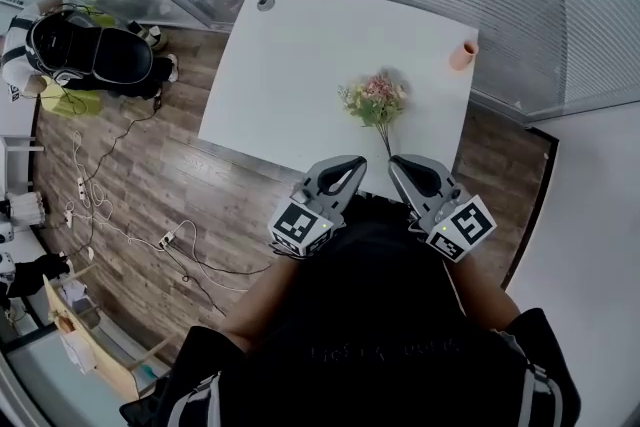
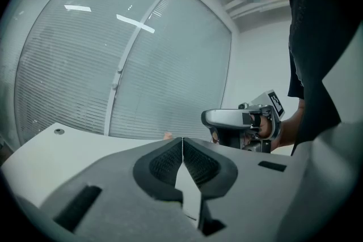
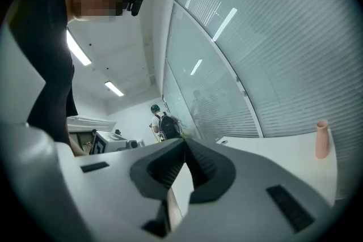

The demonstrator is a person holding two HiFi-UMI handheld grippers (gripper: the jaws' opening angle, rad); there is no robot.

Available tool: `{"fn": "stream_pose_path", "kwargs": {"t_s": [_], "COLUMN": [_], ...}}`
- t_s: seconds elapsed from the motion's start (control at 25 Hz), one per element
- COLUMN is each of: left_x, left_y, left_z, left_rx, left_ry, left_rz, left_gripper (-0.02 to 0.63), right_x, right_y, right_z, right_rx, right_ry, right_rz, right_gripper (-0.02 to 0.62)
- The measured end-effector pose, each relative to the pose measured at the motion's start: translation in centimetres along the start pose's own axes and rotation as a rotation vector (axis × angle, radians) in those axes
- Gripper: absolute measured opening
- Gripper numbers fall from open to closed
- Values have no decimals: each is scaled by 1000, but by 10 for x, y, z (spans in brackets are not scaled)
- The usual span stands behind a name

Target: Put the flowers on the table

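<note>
A small bunch of pink and yellow flowers (image 1: pixel 375 101) lies on the white table (image 1: pixel 290 65), its stem pointing toward me. My left gripper (image 1: pixel 352 163) hangs at the table's near edge, left of the stem, jaws shut with nothing between them. My right gripper (image 1: pixel 397 162) sits just right of the stem's end, also shut and empty. In the left gripper view the jaw tips (image 2: pixel 182 140) meet and the right gripper (image 2: pixel 241 122) shows beyond them. In the right gripper view the tips (image 3: pixel 184 141) touch too.
A pink vase (image 1: pixel 463 54) stands at the table's far right corner, seen also as the vase (image 3: pixel 322 139) in the right gripper view. Glass walls with blinds run behind the table. A black chair (image 1: pixel 95 55) and cables lie on the wood floor at left.
</note>
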State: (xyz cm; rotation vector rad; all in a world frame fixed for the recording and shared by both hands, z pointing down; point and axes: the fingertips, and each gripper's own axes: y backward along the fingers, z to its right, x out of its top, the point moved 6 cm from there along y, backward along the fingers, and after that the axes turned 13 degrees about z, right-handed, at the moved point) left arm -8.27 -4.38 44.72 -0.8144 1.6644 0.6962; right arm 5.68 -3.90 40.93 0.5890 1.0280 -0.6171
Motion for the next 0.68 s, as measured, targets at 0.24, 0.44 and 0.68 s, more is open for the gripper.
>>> {"fn": "stream_pose_path", "kwargs": {"t_s": [0.24, 0.44, 0.68], "left_x": [10, 13, 11], "left_y": [10, 13, 20], "left_z": [5, 0, -6], "left_rx": [4, 31, 72], "left_ry": [5, -6, 48], "left_rz": [38, 49, 40], "left_gripper": [20, 20, 20], "right_x": [6, 11, 8], "right_y": [-2, -8, -16], "right_z": [-11, -16, -19], "right_rx": [35, 77, 108], "right_ry": [-10, -24, -41], "right_rz": [27, 38, 26], "right_gripper": [31, 31, 31]}}
